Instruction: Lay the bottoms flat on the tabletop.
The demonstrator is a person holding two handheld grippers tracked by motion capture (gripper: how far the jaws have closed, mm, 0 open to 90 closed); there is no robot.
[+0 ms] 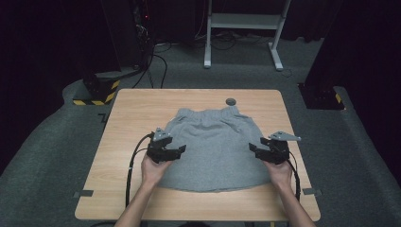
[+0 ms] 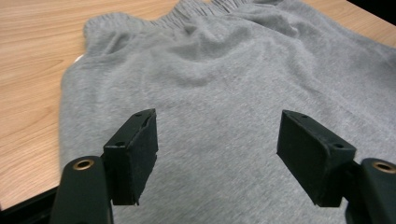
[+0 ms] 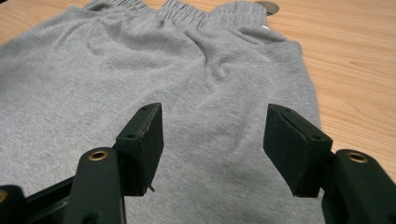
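Wooden table (image 1: pixel 123 142), grey skirt (image 1: pixel 215 151) waistband away, both grippers (image 1: pixel 182 149) (image 1: pixel 252 147) wide, empty.

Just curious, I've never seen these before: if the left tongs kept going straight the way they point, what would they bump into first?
Most likely the grey skirt: the open left tongs point over its cloth toward the gathered waistband, though their height above it is hard to judge.

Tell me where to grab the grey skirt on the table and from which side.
Take the grey skirt at its two side edges, one claw each, coming in from the sides. It lies flat, so only the edges offer a fold to pinch. Both claws, left and right, stand open there.
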